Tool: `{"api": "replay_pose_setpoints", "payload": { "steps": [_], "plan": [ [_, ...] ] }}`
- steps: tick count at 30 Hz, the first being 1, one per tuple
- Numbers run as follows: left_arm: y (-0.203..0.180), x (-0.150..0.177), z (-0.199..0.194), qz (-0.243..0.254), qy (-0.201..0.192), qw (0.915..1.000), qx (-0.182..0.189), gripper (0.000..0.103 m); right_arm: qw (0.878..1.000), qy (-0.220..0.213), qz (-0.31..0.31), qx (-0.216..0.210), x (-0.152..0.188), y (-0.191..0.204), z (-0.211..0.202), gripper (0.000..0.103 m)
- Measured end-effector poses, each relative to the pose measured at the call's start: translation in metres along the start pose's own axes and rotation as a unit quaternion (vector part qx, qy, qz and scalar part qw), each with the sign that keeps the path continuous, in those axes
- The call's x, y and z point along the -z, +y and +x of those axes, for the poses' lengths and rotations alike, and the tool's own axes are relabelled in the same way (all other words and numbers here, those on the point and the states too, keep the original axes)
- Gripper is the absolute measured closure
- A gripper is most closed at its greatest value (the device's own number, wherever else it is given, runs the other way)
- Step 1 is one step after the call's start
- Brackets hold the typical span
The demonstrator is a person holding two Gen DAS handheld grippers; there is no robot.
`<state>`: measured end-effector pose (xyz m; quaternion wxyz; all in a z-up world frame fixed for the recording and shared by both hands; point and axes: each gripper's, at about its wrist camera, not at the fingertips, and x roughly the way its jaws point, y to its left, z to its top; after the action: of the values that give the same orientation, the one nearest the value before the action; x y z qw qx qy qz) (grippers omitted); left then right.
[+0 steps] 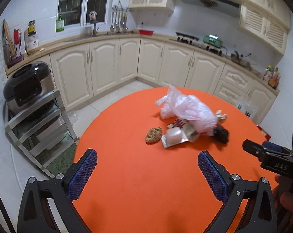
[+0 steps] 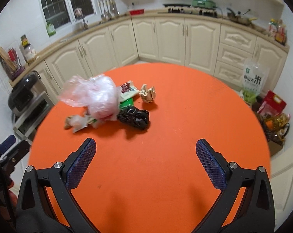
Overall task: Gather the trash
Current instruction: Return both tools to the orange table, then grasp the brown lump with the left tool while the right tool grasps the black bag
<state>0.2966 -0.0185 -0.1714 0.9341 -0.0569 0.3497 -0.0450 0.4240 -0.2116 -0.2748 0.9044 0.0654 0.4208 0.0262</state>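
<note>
A heap of trash lies on the round orange table [image 1: 127, 174] [image 2: 185, 126]. A clear pinkish plastic bag [image 1: 185, 106] [image 2: 94, 95] is draped over it. Around it lie a black crumpled bag [image 1: 222, 134] [image 2: 134, 117], a brown crumpled wad [image 1: 153, 134], a clear plastic cup on foil [image 1: 174, 136], a red-and-green wrapper [image 1: 180, 125] [image 2: 127, 90] and a gold crumpled wrapper [image 2: 148, 93] [image 1: 221, 116]. My left gripper [image 1: 147, 167] is open, short of the heap. My right gripper [image 2: 145, 155] is open too, also apart from the trash.
A metal rack [image 1: 37, 120] with a black cooker [image 1: 28, 85] stands left of the table. Cream cabinets [image 1: 127, 62] run along the back walls. Bags of rice and groceries [image 2: 262, 97] sit on the floor to the right.
</note>
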Motion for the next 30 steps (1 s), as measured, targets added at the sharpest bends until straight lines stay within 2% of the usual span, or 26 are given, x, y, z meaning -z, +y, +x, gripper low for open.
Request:
{"api": "replay_pose_setpoints", "payload": {
  "steps": [7,10,12,14,15,17,19,22,27,30],
  "plan": [
    [-0.012,-0.046,0.076,0.005,0.035,0.9993,-0.009,0.001,0.999,0.036,-0.036,0.008,-0.015,0.005,0.062,0.005],
    [-0.018,-0.064,0.105,0.009,0.044,0.9989,-0.012,0.001,0.998,0.041,-0.046,0.011,-0.019,0.009,0.072,0.009],
    [-0.023,-0.072,0.121,0.014,0.051,0.9985,-0.012,0.001,0.998,0.043,-0.049,0.008,-0.021,0.012,0.077,0.017],
    [-0.027,-0.081,0.139,0.018,0.056,0.9982,-0.014,0.001,0.998,0.046,-0.053,0.003,-0.022,0.015,0.081,0.035],
    [-0.028,-0.083,0.146,0.019,0.058,0.9981,-0.012,0.001,0.997,0.042,-0.061,0.011,-0.023,0.017,0.082,0.038],
    [-0.031,-0.09,0.158,0.019,0.06,0.9979,-0.012,0.001,0.997,0.039,-0.069,0.018,-0.024,0.02,0.083,0.055],
    [-0.035,-0.1,0.173,0.022,0.064,0.9975,-0.018,0.001,0.997,0.036,-0.066,0.017,-0.024,0.018,0.081,0.068],
    [-0.038,-0.104,0.188,0.022,0.074,0.9968,-0.018,0.001,0.998,0.036,-0.053,0.002,-0.025,0.012,0.079,0.071],
    [-0.041,-0.107,0.196,0.018,0.066,0.9973,-0.026,0.001,0.998,0.036,-0.047,-0.004,-0.024,0.007,0.076,0.071],
    [-0.039,-0.098,0.199,0.013,0.072,0.997,-0.025,0.001,0.998,0.035,-0.045,-0.007,-0.024,0.006,0.076,0.071]
  ]
}}
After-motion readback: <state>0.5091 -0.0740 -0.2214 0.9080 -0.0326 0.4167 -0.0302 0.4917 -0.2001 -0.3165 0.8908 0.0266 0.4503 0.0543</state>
